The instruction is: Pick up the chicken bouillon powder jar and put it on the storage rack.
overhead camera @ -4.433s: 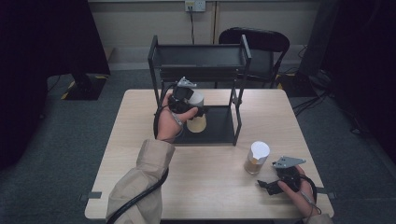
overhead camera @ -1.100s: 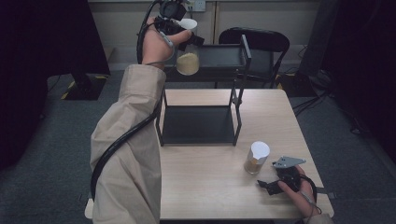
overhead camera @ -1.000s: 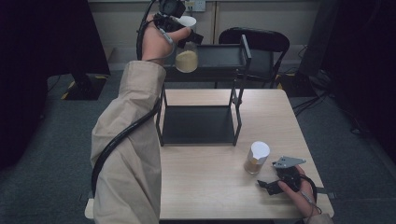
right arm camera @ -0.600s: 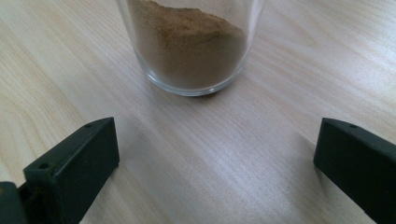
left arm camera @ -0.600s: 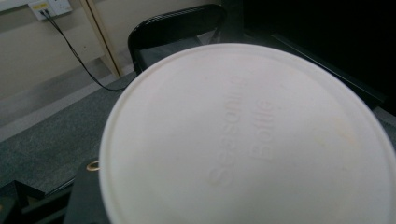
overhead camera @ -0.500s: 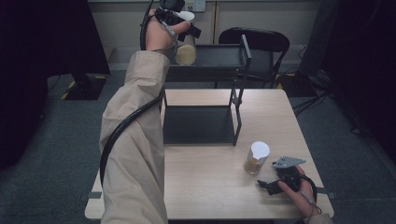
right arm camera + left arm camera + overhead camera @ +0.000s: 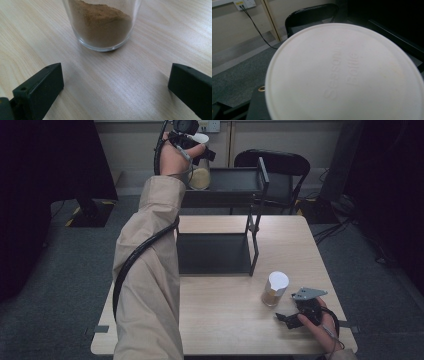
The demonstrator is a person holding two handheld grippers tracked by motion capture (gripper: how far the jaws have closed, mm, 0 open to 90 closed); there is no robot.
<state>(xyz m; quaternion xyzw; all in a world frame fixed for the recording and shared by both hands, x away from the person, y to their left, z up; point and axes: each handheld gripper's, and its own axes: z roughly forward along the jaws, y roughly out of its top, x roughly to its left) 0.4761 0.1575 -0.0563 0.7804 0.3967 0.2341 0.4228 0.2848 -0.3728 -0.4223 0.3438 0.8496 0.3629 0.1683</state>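
A glass seasoning bottle (image 7: 200, 176) of pale powder is at the left end of the black rack's top shelf (image 7: 235, 182). My left gripper (image 7: 192, 139) is shut on its top. Its white lid (image 7: 344, 75), embossed "Seasoning Bottle", hides the jaws in the left gripper view. I cannot tell whether the bottle rests on the shelf. A second bottle (image 7: 275, 289) with a white lid and brown powder (image 7: 100, 22) stands on the table near the right front. My right gripper (image 7: 291, 318) lies open just in front of it, with nothing between its jaws (image 7: 115, 82).
The black two-level rack (image 7: 255, 220) stands at the back middle of the wooden table (image 7: 225, 320); its lower tray (image 7: 215, 255) is bare. A black chair (image 7: 280, 165) is behind the rack. The long sleeve (image 7: 150, 270) reaches across the table's left side.
The left gripper has carried the bottle from the rack's lower tray up to the top shelf, moving a little farther back and right in the last second. The right gripper has stayed still.
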